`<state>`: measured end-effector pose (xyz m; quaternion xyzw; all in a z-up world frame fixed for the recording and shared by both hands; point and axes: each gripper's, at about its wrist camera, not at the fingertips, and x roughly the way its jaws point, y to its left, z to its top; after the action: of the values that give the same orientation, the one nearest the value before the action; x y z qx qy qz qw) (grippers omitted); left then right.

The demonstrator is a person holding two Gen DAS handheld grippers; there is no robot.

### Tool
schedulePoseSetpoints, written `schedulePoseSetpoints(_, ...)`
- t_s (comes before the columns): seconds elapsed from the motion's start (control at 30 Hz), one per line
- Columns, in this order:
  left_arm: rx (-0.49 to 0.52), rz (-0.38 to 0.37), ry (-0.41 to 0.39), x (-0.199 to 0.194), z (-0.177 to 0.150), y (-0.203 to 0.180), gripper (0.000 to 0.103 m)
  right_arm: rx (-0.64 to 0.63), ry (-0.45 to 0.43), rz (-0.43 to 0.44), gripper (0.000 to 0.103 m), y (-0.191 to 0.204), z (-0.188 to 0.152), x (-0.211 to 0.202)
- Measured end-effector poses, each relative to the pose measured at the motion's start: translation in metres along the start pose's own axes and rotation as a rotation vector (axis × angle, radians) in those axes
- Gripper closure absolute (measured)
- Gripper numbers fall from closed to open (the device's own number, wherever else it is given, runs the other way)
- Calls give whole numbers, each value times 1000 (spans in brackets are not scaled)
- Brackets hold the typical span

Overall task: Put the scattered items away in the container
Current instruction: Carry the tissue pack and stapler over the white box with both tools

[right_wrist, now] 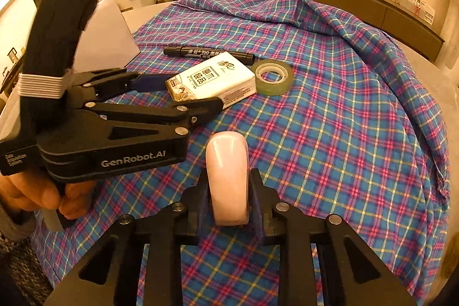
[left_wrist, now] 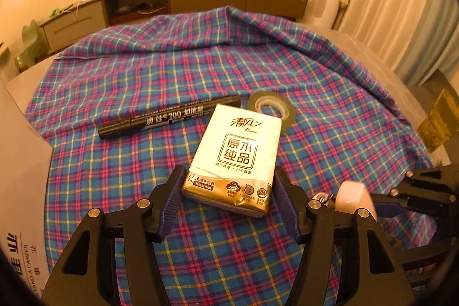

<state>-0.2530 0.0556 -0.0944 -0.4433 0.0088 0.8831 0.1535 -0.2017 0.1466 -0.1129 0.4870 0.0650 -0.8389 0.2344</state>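
"700" is printed on the black marker (left_wrist: 169, 116) among Chinese characters. "原木纯品" is framed on the tissue pack (left_wrist: 233, 155), with "3" and "8" on its gold end. "GenRobot.AI" and "Data Acquisition System" are marked on the left hand-held gripper (right_wrist: 183, 101) — "A CAREER" is read on the cardboard box (left_wrist: 20, 191).

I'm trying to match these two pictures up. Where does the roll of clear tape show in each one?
Left wrist view: the tape roll lies just right of centre, partly hidden behind the tissue pack.
Right wrist view: the tape roll lies above centre, right of the tissue pack.
Shared landmark: the black marker.
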Motion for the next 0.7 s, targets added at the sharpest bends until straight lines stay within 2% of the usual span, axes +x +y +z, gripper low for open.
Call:
schedulePoseSetpoints(0.17,-46,-31,-4,-9,4,5,46,8,0,1,76,3,3,-5)
schedulePoseSetpoints(0.3,-72,-39,-14,-23,7,8,46,17,-23,9,76,3,10,-16)
schedulePoseSetpoints(0.7,-41,-31,-50,-87,-8,0,47,20,-91,40,76,17,11,-47)
